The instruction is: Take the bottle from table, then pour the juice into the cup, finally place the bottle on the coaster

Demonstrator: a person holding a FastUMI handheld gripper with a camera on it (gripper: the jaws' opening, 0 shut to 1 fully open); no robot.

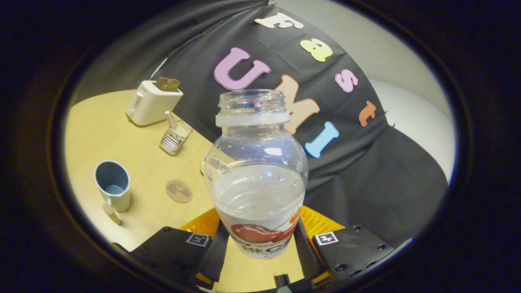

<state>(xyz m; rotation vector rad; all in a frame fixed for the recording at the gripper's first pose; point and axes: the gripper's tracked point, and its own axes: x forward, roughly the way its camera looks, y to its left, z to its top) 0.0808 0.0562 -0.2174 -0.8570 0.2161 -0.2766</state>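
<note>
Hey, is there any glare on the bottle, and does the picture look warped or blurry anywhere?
Gripper view: bright glare spots on the clear bottle held between the gripper fingers; fisheye bends the table edge; cup, coaster and toaster look sharp enough.

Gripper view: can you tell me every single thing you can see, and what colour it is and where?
bottle: one, clear with a fruit label, no cap, part full of pale liquid, held between the jaws
cup: one, pale blue, standing on the table beyond the fingers, beside the coaster
coaster: one, round, light brown, flat on the table between the cup and the bottle
toaster: one, cream, at the far side of the table, with toast sticking out of the top
wire holder: one, silvery, just in front of the toaster, with a pink stick in it
table: one, light wood
gripper: one, both fingers pressing on the bottle's lower part
</note>
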